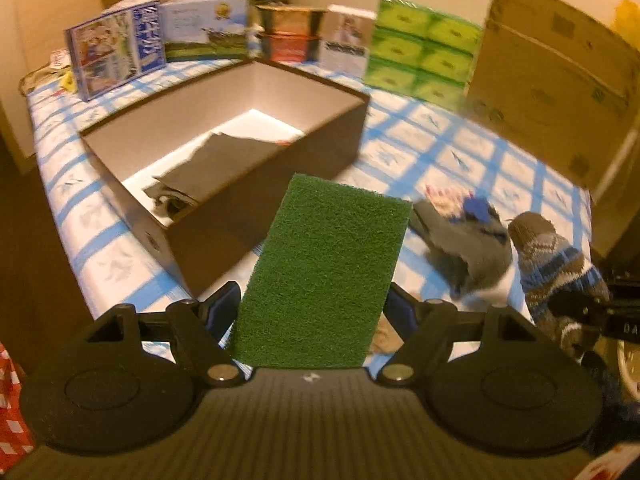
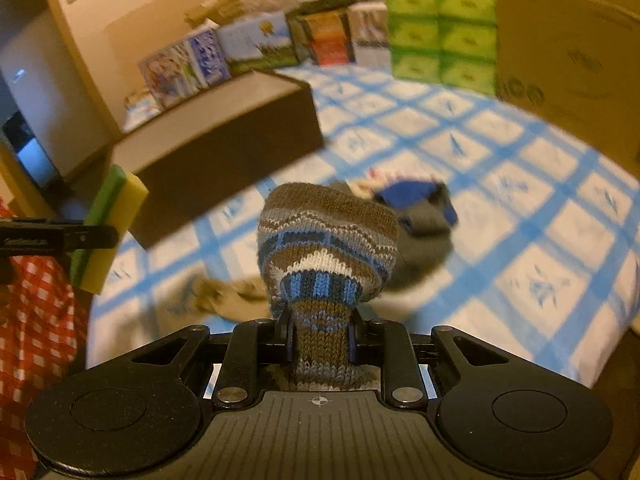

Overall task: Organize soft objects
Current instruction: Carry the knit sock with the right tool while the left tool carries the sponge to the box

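While your left gripper (image 1: pixel 316 312) clamped the light, springy sponge (image 1: pixel 324 268) across its width, your right gripper (image 2: pixel 320 340) pinched the limp knit sock (image 2: pixel 326 240) mid-length.

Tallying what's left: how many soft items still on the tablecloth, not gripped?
1 clearly: grey-and-blue cloth bundle right of the box. Something tan lies nearer, too blurred to identify; others may be hidden.

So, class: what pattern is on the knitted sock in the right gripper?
Brown knitted sock with blue, white and grey zigzag bands; clearest in the right wrist view.
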The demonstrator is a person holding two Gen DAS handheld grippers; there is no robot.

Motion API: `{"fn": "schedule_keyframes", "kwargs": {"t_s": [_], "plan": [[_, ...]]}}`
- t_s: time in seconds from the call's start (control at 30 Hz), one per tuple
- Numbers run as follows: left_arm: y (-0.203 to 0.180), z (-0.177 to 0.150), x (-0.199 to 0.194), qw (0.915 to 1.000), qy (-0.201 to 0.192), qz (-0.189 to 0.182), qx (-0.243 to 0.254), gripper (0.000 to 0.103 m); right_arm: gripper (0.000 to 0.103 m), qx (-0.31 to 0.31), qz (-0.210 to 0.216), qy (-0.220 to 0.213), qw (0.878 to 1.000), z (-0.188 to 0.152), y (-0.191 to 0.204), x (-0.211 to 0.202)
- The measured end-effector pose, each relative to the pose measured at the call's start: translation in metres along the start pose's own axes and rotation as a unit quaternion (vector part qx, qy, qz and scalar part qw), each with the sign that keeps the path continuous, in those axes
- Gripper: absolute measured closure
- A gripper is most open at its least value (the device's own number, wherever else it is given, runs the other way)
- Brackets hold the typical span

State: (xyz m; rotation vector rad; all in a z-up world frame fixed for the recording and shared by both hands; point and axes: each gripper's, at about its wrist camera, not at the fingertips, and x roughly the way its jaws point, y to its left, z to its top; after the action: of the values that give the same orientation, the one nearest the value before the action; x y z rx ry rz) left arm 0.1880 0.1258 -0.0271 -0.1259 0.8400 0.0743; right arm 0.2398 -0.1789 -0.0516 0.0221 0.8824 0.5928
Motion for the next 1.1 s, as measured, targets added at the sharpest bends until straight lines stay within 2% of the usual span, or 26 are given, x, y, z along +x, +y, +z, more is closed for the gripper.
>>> {"fn": "schedule_keyframes", "kwargs": {"t_s": [0.23, 0.57, 0.9, 1.1], "plan": [[0.019, 0.025, -0.011, 0.9991, -0.02, 0.028, -0.025, 0.027, 0.08, -0.037, 0.04, -0.023, 0.998, 0.039, 0.024, 0.003], [0.052, 0.07, -0.003, 0.9962, -0.044, 0.063, -0.041, 0.027, 0.08, -0.084, 0.085, -0.05, 0.992, 0.107, 0.065, 0.039], [0.084, 0.132, 0.043, 0.9935, -0.047, 0.095, -0.041, 0.027, 0.08, -0.119, 0.099, -0.07, 0.985, 0.188, 0.104, 0.101], [0.103, 0.158, 0.083, 0.9933, -0.028, 0.095, -0.059, 0.027, 0.08, -0.124, 0.094, -0.054, 0.986, 0.221, 0.107, 0.148]]}}
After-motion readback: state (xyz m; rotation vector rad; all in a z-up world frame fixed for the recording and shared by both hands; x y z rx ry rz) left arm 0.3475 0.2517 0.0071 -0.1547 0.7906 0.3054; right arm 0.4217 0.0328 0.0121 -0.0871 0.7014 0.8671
